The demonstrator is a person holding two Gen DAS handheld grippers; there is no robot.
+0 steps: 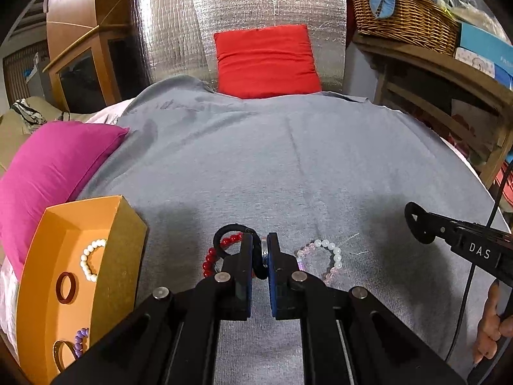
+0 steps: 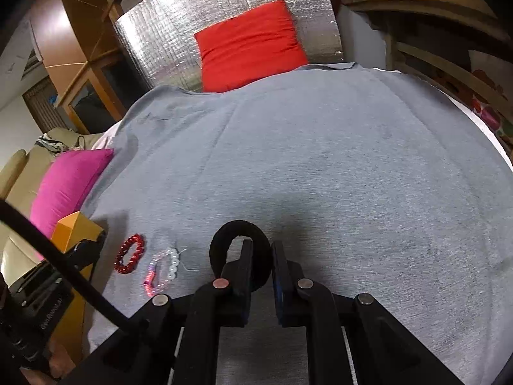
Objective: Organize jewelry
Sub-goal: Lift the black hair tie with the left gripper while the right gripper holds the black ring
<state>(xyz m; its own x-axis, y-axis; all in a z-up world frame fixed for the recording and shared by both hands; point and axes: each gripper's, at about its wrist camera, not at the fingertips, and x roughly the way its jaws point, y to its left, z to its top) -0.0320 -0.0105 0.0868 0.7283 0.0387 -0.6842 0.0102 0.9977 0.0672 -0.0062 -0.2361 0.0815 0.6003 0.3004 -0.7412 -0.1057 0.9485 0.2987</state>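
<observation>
L claw (image 1: 259,250) is clamped on a black ring w/ metal piece (image 1: 263,247); R claw (image 2: 261,258) is clamped on a black hair tie (image 2: 237,227). Orange box (image 1: 121,256) contents are seen in L view only. Grey cloth (image 2: 352,176) beyond is left open.

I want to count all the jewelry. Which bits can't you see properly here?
- Orange box, left wrist view: its near wall hides part of the inside.
- Red bead bracelet, left wrist view: partly behind the left gripper.
- Black ring, right wrist view: partly behind the right gripper.

Red bead bracelet (image 2: 130,253) beside pink-white one (image 2: 163,271), grey cloth (image 2: 320,176).
</observation>
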